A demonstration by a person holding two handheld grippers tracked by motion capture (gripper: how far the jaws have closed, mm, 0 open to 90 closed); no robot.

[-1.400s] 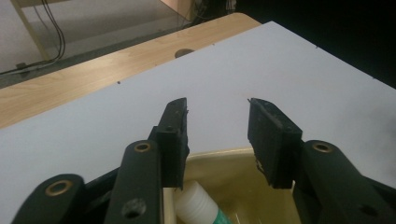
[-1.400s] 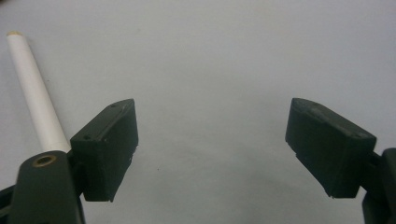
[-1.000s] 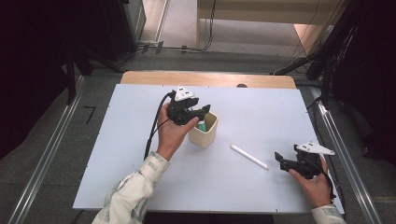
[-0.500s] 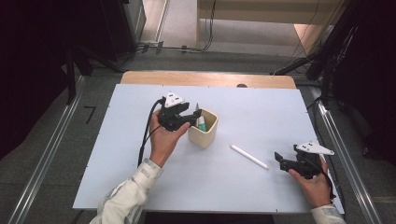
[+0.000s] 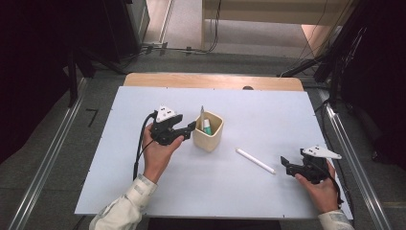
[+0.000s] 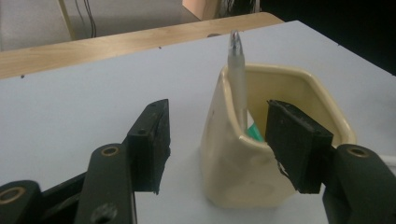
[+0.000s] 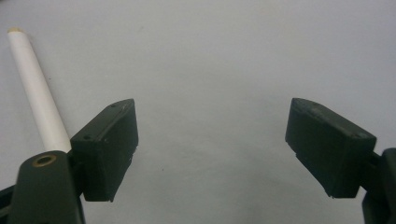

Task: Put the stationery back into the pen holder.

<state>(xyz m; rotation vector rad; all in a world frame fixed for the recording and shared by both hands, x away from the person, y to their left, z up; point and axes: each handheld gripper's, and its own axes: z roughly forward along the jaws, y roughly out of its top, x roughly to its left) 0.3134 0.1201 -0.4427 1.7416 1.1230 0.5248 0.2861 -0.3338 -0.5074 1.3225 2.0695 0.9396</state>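
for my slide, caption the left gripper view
Open left gripper faces a cream cup holding a pen.

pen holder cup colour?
Cream, pale yellow cup; clearest in the left gripper view.

High view overlooks the table (image 5: 119, 191); claw cameras sit close above it.

This looks like a lab or recording room. A white sheet (image 5: 119, 158) covers a wooden table (image 5: 210, 80) standing on grey carpet (image 5: 48, 158), metal rails (image 5: 45, 167) run along both sides, cables (image 5: 167, 48) trail beyond the far edge, and dark equipment racks (image 5: 115, 24) flank it.
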